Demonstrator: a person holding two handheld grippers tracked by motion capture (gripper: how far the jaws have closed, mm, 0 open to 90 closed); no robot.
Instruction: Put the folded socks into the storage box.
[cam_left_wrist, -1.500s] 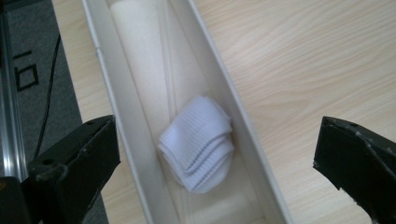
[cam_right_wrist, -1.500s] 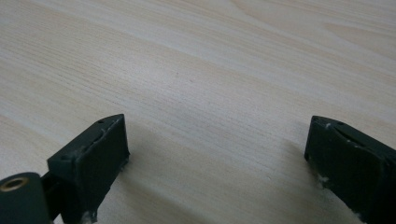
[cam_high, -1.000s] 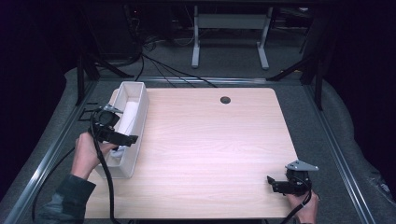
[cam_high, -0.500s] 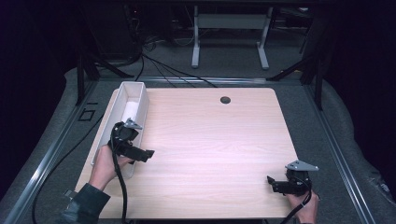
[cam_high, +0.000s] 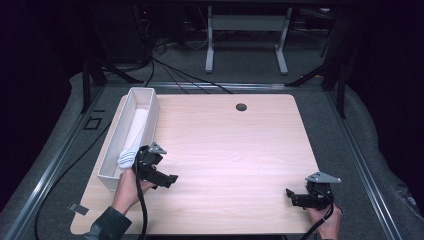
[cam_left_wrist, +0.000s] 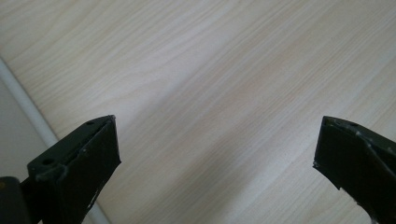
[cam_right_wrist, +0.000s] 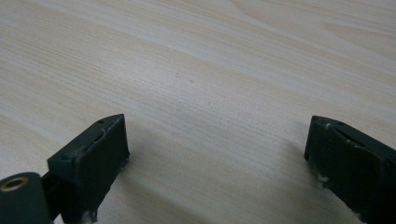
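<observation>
- Hovering over the pale wooden worktop (cam_high: 230, 145), the left tool (cam_high: 170, 180) sits just beside the near end of the long white bin (cam_high: 112, 150) — its jaws stand wide apart with nothing between them.
- From the left gripper view, bare wood grain lies between the black jaws, and a white edge runs along the lower left corner.
- White cloth (cam_high: 134, 137) lies inside the bin, a folded end at its near part close to the left hand (cam_high: 127, 187).
- At the near right corner of the worktop, the right tool (cam_high: 292, 196) rests low — jaws wide apart, empty, bare wood beneath them.
- A small dark round hole (cam_high: 241, 107) marks the far edge of the worktop.
</observation>
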